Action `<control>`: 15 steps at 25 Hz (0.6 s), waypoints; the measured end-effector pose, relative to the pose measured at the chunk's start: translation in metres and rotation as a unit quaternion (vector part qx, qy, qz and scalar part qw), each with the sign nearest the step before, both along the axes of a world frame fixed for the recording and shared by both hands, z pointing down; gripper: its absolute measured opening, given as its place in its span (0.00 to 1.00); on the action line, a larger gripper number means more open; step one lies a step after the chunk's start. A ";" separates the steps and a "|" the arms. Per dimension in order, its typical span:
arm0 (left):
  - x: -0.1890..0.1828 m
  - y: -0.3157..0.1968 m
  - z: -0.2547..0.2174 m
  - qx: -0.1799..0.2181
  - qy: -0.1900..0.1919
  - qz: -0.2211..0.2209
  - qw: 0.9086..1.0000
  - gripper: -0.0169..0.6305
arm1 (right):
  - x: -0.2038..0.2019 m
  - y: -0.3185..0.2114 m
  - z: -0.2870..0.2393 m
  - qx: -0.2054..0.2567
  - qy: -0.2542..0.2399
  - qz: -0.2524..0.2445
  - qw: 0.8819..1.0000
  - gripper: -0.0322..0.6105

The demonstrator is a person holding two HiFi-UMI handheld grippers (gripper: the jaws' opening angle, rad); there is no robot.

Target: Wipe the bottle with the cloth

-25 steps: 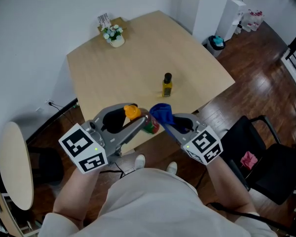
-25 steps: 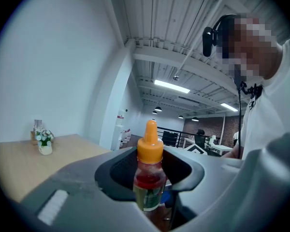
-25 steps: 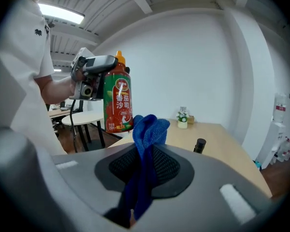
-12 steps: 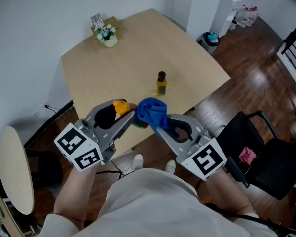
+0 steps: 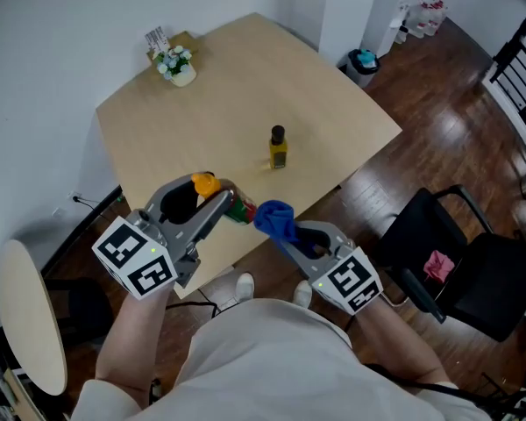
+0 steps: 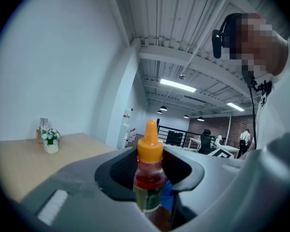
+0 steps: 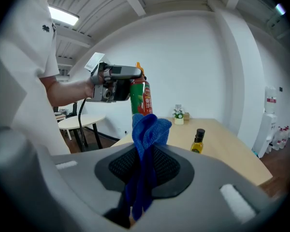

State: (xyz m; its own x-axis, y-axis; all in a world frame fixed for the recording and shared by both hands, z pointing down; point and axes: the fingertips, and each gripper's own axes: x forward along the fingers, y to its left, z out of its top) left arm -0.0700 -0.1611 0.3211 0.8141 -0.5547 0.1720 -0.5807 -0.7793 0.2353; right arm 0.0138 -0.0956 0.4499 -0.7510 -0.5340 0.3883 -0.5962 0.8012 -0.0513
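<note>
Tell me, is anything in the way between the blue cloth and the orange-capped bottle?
Nothing visible. The right tongs hold the blue cloth right beside the orange-capped bottle clamped in the left tongs. The small yellow bottle stands farther off on the table, out of the way.

No legible text, bottle (image 7: 142, 98) label print too blurred
</note>
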 end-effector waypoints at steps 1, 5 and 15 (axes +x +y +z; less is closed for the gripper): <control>0.000 -0.004 0.002 -0.001 0.000 -0.001 1.000 0.27 | 0.003 0.001 0.004 -0.007 0.002 0.005 1.000 0.18; -0.003 -0.030 0.022 -0.003 -0.018 -0.008 1.000 0.27 | 0.015 0.007 0.005 -0.024 -0.005 0.033 0.999 0.18; -0.004 -0.111 0.125 -0.004 -0.112 -0.027 0.993 0.27 | 0.042 0.032 -0.024 -0.040 -0.028 0.110 0.993 0.18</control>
